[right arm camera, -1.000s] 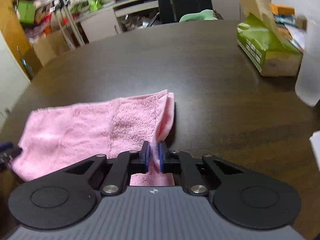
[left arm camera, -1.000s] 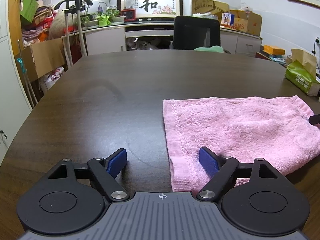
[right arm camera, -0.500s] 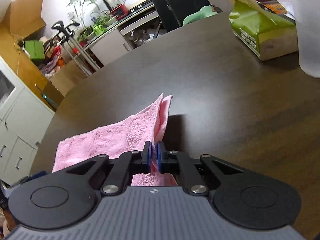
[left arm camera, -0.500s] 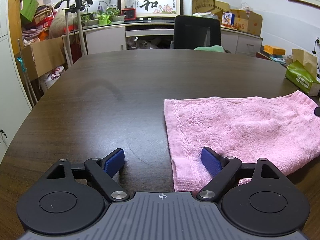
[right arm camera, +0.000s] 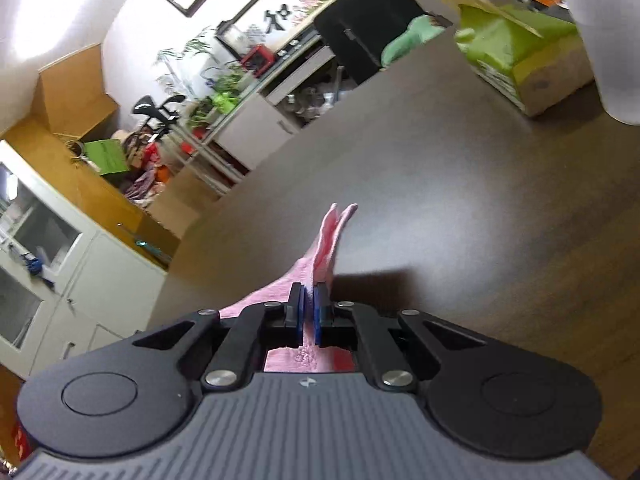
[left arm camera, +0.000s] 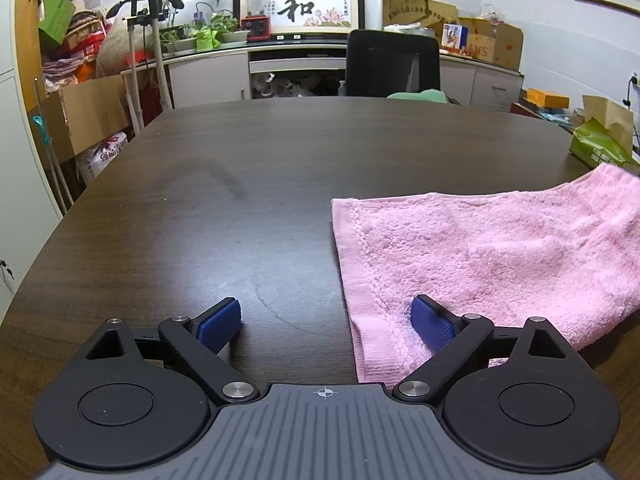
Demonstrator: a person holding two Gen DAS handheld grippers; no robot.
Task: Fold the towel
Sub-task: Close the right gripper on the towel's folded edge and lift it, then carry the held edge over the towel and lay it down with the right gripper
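Towel [left arm camera: 492, 264]: pink terry, doubled | right tool [right arm camera: 308, 314]: clamps its edge | left tool [left arm camera: 326, 320]: opening, unloaded

Right tongs [right arm camera: 308, 312] clamp the pink towel [right arm camera: 326, 240] above the dark table [right arm camera: 460, 200].

Readable text around the frame

A large black character 和 is showing on the frame [left arm camera: 298, 10] leaning on the back wall; right of the frame, a carton [left arm camera: 490, 46] is showing the red letters "ANS". Other print is staying too small to read.
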